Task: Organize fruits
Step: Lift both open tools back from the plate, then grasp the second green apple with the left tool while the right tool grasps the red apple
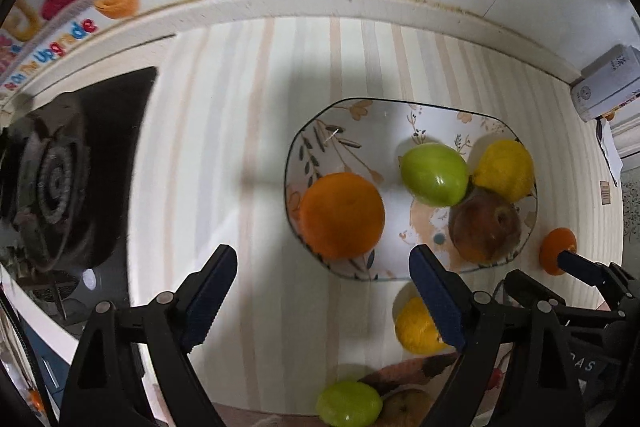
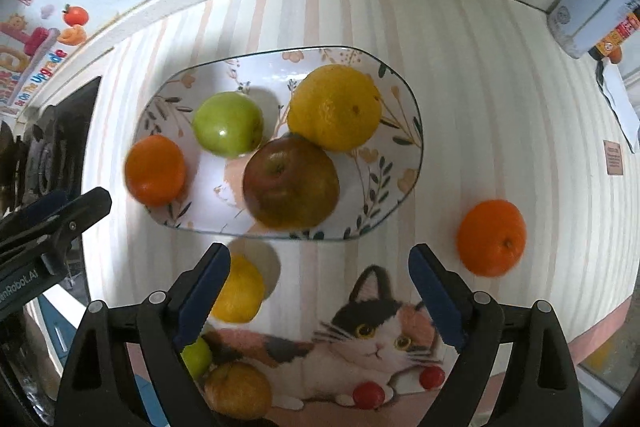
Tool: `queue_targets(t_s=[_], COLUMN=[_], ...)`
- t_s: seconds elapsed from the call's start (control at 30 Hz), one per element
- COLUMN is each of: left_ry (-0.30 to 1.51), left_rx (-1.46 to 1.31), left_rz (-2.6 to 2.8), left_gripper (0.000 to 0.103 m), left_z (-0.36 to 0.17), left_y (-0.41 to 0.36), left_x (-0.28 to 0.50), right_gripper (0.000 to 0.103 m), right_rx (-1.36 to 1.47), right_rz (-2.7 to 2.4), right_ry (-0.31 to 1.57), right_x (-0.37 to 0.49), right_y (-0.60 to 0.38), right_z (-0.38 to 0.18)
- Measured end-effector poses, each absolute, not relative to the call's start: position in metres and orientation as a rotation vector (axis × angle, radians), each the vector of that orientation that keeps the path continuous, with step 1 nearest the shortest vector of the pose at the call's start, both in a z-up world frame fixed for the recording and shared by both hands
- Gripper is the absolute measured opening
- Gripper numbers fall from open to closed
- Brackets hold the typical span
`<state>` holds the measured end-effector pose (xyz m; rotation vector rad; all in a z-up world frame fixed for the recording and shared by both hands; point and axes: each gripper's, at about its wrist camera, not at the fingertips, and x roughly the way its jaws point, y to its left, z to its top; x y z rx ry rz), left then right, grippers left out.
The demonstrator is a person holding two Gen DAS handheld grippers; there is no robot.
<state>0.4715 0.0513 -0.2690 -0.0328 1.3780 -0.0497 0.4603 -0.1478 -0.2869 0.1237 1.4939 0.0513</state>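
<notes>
Orange fruit (image 2: 155, 171) sits on the plate (image 2: 400, 99) rim and could roll off; both my hand-held grippers, left (image 1: 322, 263) and right (image 2: 318, 263), gape wide, empty, over crowded fruit.

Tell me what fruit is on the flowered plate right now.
Four pieces sit on the plate: an orange at its left edge, a green apple, a big yellow citrus and a reddish-brown apple. The plate surface under them is hidden.

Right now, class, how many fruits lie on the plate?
4: an orange at the plate's left edge, a green apple beside it, a yellow citrus toward the back, and a reddish-brown apple in front. None looks hidden.
</notes>
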Motion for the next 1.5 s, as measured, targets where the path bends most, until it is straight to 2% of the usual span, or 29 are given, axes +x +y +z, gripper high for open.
queue_targets(t_s=[0.73,1.07,1.23,1.37,1.4,1.47,1.5], left_ry=[1.158,1.095,1.091,1.131,1.154,1.208,1.229], left_rx=[-0.051,-0.067,-0.07,-0.056,-0.048,-0.025,-0.013], left_rz=[-0.094,-0.105,-0.098,-0.066,-0.061,-0.046,-0.038], left_gripper=[0.088,0.088,0.088,0.088,0.09,0.099,0.099], left_z=[-0.155,-0.121,-0.121,-0.14,-0.148,-0.169,-0.178], left_y=[0.044,0.045,0.049,0.055,0.057,0.06,0.061], left_x=[0.353,0.326,0.319,0.317,0.318,0.319,0.319], right_gripper=[0.093,0.093,0.093,0.093,0.093,0.093,0.093], right_rx=[0.079,0.12,0.167,0.224,0.253,0.309,0.322], right_rz=[0.045,0.06,0.097,0.172,0.201,0.253,0.269], right_ry=[1.232,1.164,1.222,1.382,1.43,1.514,1.543], right_x=[0.347,0.318,0.315,0.314,0.315,0.315,0.315], right_y=[-0.156,-0.161,-0.161,-0.151,-0.148,-0.139,-0.135], right_z=[-0.146,-0.106,-0.123,-0.179,-0.196,-0.231,-0.244])
